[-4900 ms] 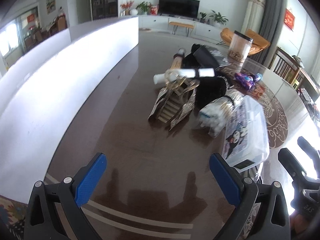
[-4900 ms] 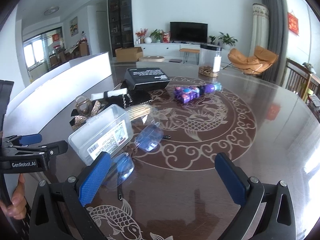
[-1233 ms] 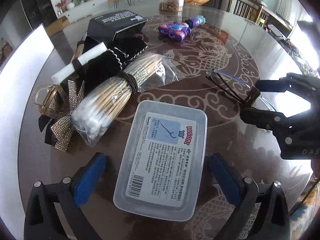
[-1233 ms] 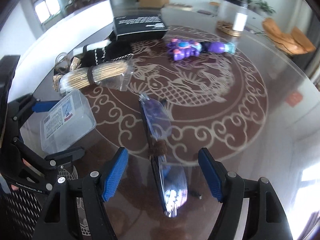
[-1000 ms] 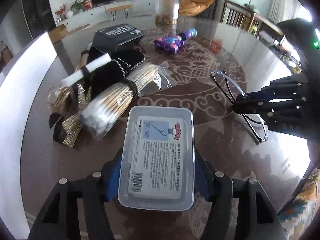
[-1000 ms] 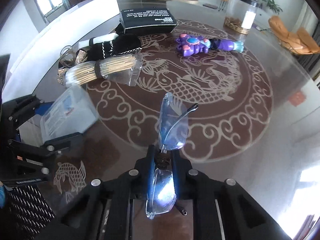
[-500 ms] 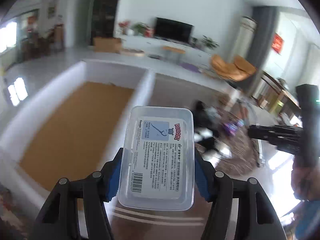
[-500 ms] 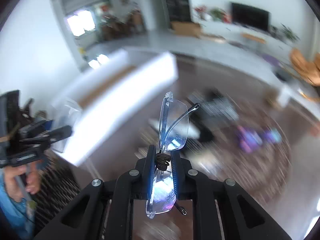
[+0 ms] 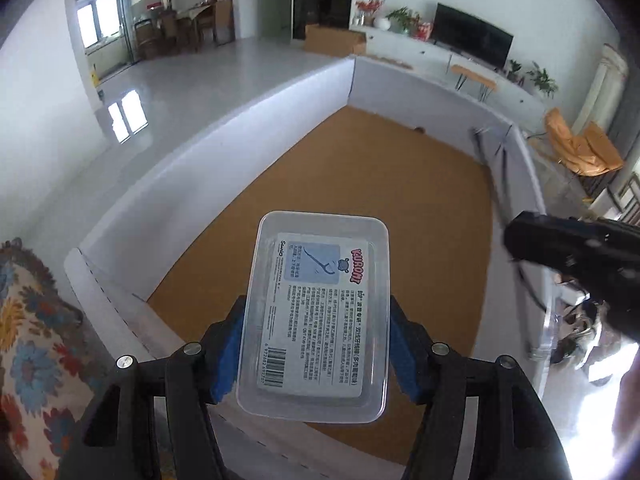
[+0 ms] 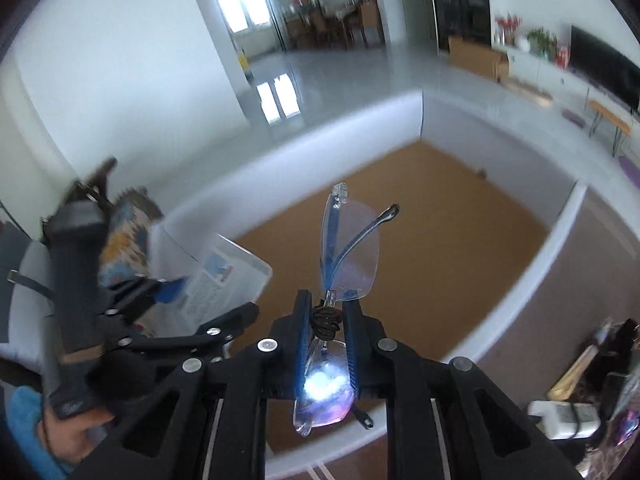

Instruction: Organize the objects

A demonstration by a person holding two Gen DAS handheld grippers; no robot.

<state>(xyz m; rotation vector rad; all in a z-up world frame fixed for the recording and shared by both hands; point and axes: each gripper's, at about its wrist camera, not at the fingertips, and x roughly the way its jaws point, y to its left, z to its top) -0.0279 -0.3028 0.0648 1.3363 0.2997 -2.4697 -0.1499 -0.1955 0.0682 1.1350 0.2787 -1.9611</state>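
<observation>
Between my left gripper's [image 9: 316,344] blue pads [image 9: 230,354] sits the clear lidded box [image 9: 318,312], clamped by its long sides above the white bin [image 9: 224,128] with its brown floor. My right gripper [image 10: 325,320] has just been opening a little, the folded glasses [image 10: 347,256] between its narrow jaws at the dark band; whether its pads press them I cannot tell. Neither item is released, and the bin looks bare. Remaining items [image 10: 568,416] lie on the table [image 10: 560,312], cut off at the right edge. Motion blur smears the left side.
</observation>
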